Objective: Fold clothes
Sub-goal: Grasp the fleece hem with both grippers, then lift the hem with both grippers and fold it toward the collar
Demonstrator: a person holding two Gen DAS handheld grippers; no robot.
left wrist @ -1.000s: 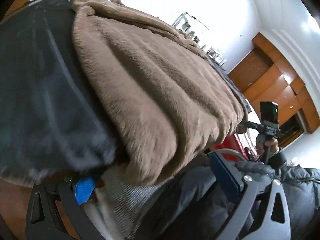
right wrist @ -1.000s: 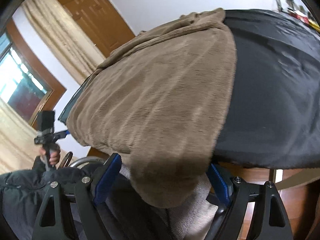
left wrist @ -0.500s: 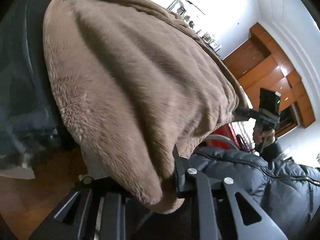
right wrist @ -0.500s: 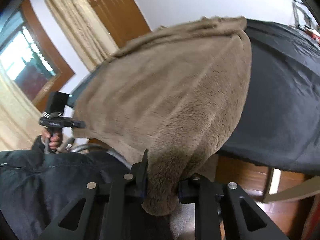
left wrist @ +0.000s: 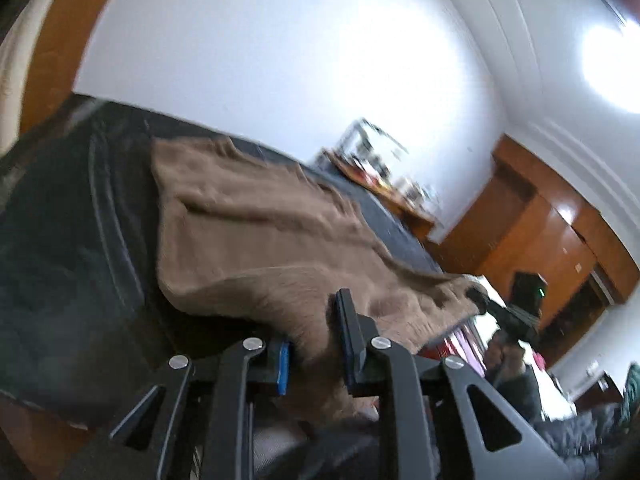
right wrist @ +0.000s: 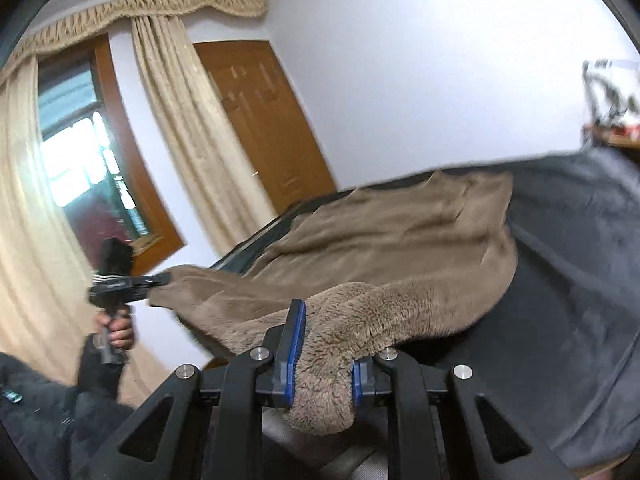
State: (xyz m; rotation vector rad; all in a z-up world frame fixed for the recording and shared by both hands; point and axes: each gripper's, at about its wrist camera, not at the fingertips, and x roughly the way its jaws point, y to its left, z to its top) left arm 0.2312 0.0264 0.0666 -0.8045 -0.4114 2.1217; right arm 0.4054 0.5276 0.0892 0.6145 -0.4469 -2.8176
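Lifted higher now, both corners of fleece up off dark surface. Left tool and right tool each pinching a corner, rest draped flat.

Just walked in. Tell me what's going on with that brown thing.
A person is folding a fuzzy brown garment that lies on a dark cloth-covered surface. The left gripper and the right gripper are each shut on a near corner of it, holding that edge raised off the surface. The far part lies flat, so the fold is not yet laid over.
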